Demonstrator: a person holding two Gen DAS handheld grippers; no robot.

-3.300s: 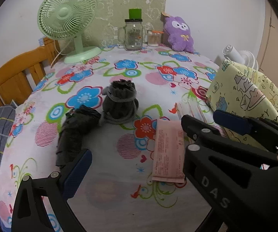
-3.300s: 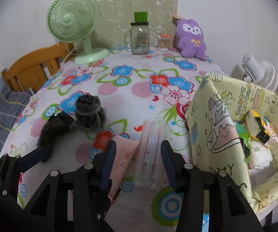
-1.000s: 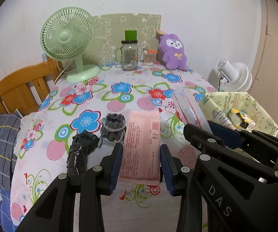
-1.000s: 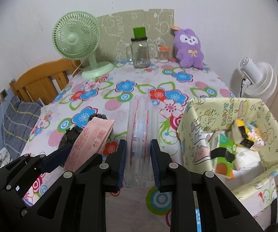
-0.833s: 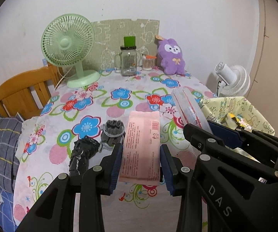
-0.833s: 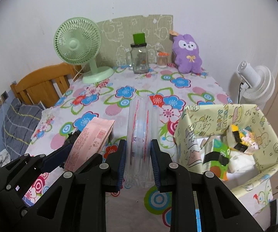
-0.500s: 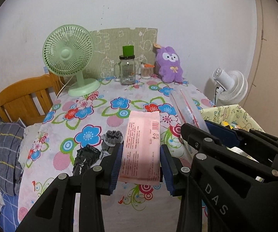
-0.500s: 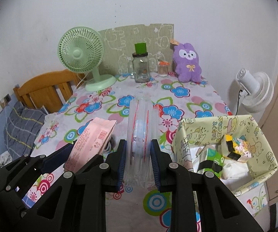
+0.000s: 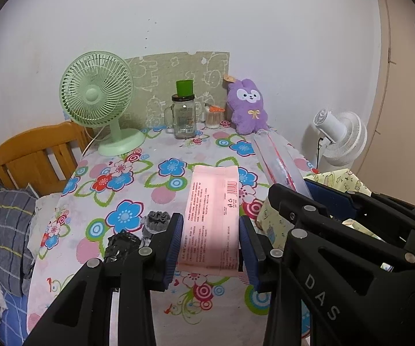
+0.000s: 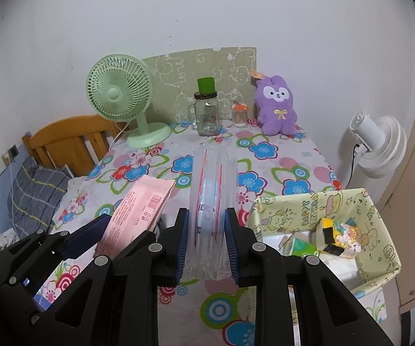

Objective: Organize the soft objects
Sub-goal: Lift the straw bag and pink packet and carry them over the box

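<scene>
My left gripper [image 9: 211, 242] is shut on a pink tissue pack [image 9: 213, 219] and holds it well above the flowered table [image 9: 138, 181]. My right gripper [image 10: 207, 239] is shut on a clear zip bag [image 10: 211, 201], also held high; the bag shows in the left wrist view [image 9: 279, 167] and the pink pack in the right wrist view [image 10: 138, 210]. Two dark rolled socks [image 9: 138, 236] lie on the table below the left gripper. A yellow cartoon-print fabric box [image 10: 331, 230] with several small soft items stands at the table's right front.
A green fan [image 9: 97, 101], a glass jar with a green lid [image 9: 184, 118], a small cup and a purple plush [image 9: 249, 106] stand along the far wall. A wooden chair [image 9: 31, 155] is at the left, a white fan [image 10: 377, 144] on the right.
Both grippers closed on their items and lifted them off the table. They keep rising and drawing back; the table looks smaller and farther, and the box's inside has come into view.
</scene>
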